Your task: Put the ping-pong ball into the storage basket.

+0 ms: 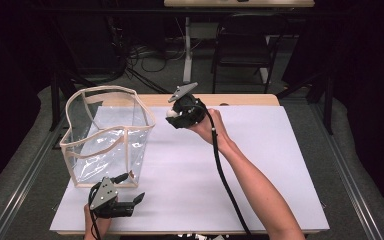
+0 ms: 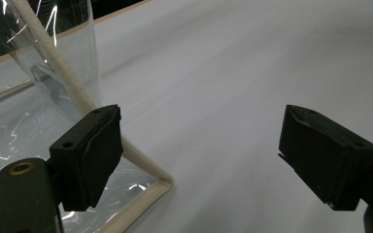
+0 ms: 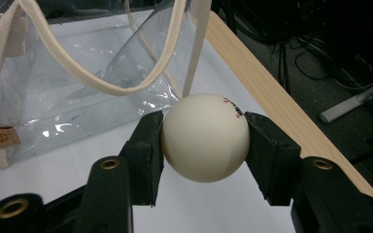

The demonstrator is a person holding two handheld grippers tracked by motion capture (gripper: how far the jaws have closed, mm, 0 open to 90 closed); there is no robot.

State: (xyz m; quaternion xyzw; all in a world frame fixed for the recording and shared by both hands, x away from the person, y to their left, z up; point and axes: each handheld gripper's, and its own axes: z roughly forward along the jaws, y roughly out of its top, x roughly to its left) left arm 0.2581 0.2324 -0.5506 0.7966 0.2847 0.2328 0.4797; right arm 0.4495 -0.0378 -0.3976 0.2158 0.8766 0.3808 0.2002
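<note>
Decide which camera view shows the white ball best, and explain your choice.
The right gripper view: the white ball sits large and sharp, pinched between the right gripper's jaws, red print visible on top. The high view gives a small pale spot at that gripper, near the clear bag.

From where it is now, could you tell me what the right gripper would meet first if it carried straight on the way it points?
Probably the clear bag: the right gripper, holding the white ball, points toward its near side, though depth is hard to judge.
</note>
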